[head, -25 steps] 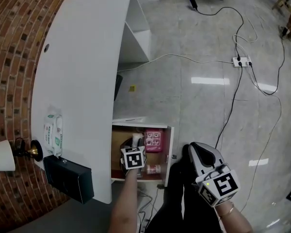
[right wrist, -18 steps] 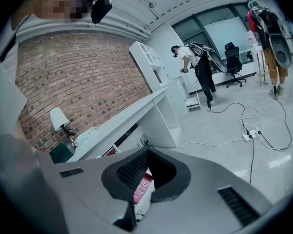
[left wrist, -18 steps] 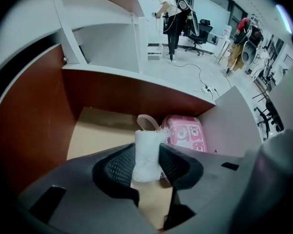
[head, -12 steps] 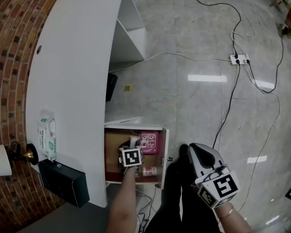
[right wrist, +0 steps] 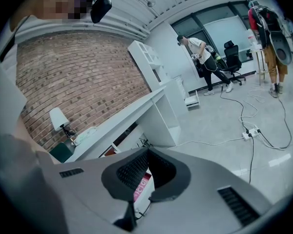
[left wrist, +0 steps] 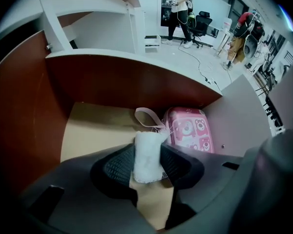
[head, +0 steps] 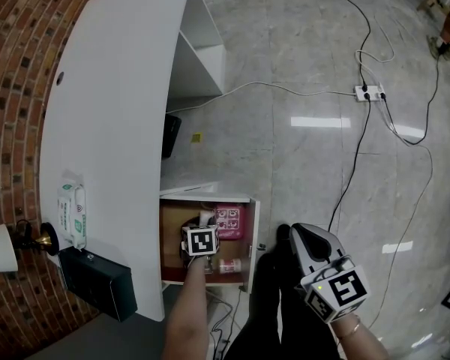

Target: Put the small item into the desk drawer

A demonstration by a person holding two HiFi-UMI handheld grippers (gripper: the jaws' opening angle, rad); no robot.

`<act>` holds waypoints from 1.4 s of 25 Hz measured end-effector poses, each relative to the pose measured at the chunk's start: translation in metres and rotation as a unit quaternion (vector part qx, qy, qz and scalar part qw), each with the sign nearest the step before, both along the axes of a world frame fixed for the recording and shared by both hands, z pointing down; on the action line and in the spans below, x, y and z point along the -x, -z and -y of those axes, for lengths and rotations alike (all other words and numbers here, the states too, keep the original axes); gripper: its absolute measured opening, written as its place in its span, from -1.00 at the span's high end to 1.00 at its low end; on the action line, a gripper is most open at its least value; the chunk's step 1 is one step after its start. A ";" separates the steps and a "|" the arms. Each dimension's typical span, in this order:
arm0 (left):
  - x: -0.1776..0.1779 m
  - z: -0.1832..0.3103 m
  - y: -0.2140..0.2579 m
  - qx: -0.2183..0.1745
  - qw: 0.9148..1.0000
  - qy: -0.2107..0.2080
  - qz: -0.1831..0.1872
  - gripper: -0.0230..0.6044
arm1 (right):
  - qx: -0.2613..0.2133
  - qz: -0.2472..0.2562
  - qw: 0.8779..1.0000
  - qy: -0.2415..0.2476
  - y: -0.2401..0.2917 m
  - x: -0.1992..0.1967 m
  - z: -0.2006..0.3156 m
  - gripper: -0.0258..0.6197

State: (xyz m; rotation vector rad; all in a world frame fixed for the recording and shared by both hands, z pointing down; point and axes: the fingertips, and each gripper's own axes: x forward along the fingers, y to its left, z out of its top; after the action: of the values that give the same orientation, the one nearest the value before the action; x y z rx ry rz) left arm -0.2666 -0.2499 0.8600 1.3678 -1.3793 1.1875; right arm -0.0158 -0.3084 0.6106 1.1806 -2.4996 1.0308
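The desk drawer (head: pixel 171 231) stands pulled out under the white desk (head: pixel 112 126), showing its tan wooden floor (left wrist: pixel 95 128). My left gripper (head: pixel 200 231) reaches down into it. In the left gripper view its jaws (left wrist: pixel 147 151) are opening, with a small white fuzzy item (left wrist: pixel 146 157) on a pink strap still touching both pads. Just beyond it lies a pink bear-print case (left wrist: pixel 188 133) (head: pixel 229 222). My right gripper (head: pixel 306 240) hangs over the floor to the drawer's right, shut and empty (right wrist: pixel 147 155).
A small bottle (head: pixel 229 265) lies near the drawer's front. On the desk are a wipes pack (head: pixel 71 214), a black box (head: pixel 97 282) and a lamp (head: pixel 0 247). A power strip (head: pixel 369 91) and cables cross the floor. People stand far off.
My left gripper has moved a little further into the drawer with the white item between its pads. The right gripper has barely shifted.
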 end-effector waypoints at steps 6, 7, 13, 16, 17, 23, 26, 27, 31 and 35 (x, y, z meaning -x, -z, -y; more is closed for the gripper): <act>-0.001 0.003 0.020 -0.018 1.000 0.016 -0.001 0.25 | -0.010 0.001 1.000 0.002 0.014 0.002 0.001 0.90; -0.002 0.005 0.027 -0.030 0.999 0.019 -0.002 0.25 | -0.011 -0.005 1.000 0.004 0.015 0.002 0.000 0.90; -0.012 0.023 0.085 -0.116 0.993 0.022 -0.014 0.32 | -0.035 -0.014 0.999 0.010 0.037 0.003 -0.009 0.90; -0.021 0.033 0.120 -0.161 0.987 0.013 -0.025 0.34 | -0.053 -0.013 0.999 0.005 0.054 0.006 -0.009 0.90; -0.024 0.036 0.132 -0.175 0.984 0.009 -0.029 0.36 | -0.059 -0.012 0.998 0.001 0.060 0.007 -0.010 0.90; -0.048 0.038 0.213 -0.260 0.964 -0.016 -0.050 0.45 | -0.090 -0.007 0.996 -0.012 0.103 0.009 -0.025 0.90; -0.058 0.034 0.260 -0.303 0.951 -0.024 -0.058 0.49 | -0.102 -0.008 0.995 -0.018 0.126 0.007 -0.035 0.90; -0.061 0.032 0.276 -0.316 0.946 -0.026 -0.062 0.51 | -0.107 -0.007 0.994 -0.022 0.134 0.006 -0.038 0.90; -0.071 0.019 0.334 -0.367 0.926 -0.037 -0.076 0.54 | -0.135 -0.007 0.990 -0.038 0.165 -0.001 -0.053 0.90; -0.076 -0.002 0.383 -0.405 0.909 -0.053 -0.077 0.56 | -0.152 -0.002 0.987 -0.045 0.195 -0.001 -0.072 0.90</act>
State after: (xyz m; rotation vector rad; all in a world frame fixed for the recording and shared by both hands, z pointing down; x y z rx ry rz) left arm -0.1904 -0.2478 0.4773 2.0706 -1.7850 0.5321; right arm -0.0147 -0.2361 0.4151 1.3841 -2.6923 0.6790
